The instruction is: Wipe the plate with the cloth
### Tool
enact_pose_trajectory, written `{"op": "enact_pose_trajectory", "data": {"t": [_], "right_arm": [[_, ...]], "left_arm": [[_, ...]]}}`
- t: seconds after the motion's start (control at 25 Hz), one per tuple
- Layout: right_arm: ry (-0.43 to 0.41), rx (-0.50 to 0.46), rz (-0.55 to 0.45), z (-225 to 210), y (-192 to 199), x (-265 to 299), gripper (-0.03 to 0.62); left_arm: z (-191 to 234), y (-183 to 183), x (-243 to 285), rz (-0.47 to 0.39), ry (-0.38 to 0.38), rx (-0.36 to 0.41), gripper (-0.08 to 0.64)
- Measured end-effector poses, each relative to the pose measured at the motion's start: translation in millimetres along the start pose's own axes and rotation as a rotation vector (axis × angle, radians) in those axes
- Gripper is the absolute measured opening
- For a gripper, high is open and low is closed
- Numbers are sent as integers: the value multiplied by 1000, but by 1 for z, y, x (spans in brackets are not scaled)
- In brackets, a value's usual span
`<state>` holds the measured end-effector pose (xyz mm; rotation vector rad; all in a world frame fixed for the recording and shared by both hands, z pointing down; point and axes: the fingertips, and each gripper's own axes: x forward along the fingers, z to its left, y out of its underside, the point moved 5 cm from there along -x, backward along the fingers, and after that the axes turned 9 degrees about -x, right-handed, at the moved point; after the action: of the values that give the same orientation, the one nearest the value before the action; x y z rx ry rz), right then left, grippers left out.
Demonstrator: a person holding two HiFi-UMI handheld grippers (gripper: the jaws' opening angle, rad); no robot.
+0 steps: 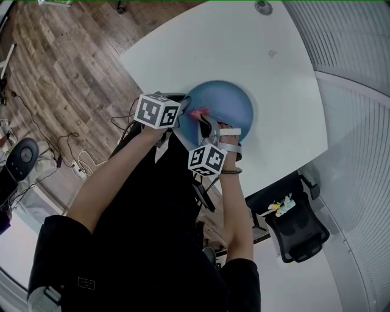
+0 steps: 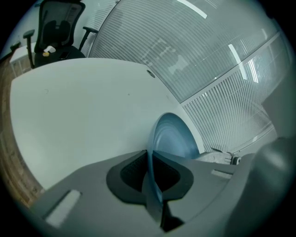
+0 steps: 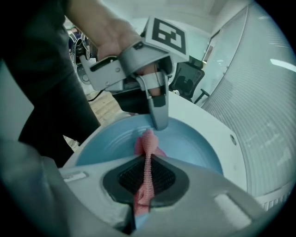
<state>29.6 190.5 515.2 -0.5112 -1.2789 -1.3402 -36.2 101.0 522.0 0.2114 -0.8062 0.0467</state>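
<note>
A round blue plate (image 1: 228,103) lies on the white table (image 1: 274,79), near its front edge. My left gripper (image 1: 181,117) is shut on the plate's left rim. In the left gripper view the plate (image 2: 175,136) runs edge-on between the jaws of the left gripper (image 2: 150,163). My right gripper (image 1: 204,126) is shut on a pink cloth (image 1: 198,113), over the plate's left part. In the right gripper view the pink cloth (image 3: 147,144) hangs from the right gripper (image 3: 147,163) onto the plate (image 3: 189,143), just below the left gripper (image 3: 160,121) clamped on the far rim.
A black office chair (image 1: 298,228) with small items on its seat stands at the table's right. Wooden floor (image 1: 67,73) with cables and a power strip (image 1: 79,169) lies to the left. A round grommet (image 1: 263,7) sits at the table's far edge.
</note>
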Motion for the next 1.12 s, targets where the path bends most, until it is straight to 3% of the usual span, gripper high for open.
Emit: {"op": "enact_pose_trajectory", "data": {"t": [0.2,0.36,0.56,0.84,1.12], "right_arm": [[-153,-8,-29,30,2,-11,8],[-308,-49,2,54,8,-22,8],[-418,-41,41,54,25,-31,8],[-364,-11,-14,39,28,-24,9],[-267,36,-30,-13,24,-5,9]], "left_arm": [[1,-2,2,3,-2,0,18],[2,-2,2,3,-4,-2,18],[1,-2,2,7,-1,5,18],[0,-4,4,36,9,52,17],[-2,-4,4,38,0,71,17]]}}
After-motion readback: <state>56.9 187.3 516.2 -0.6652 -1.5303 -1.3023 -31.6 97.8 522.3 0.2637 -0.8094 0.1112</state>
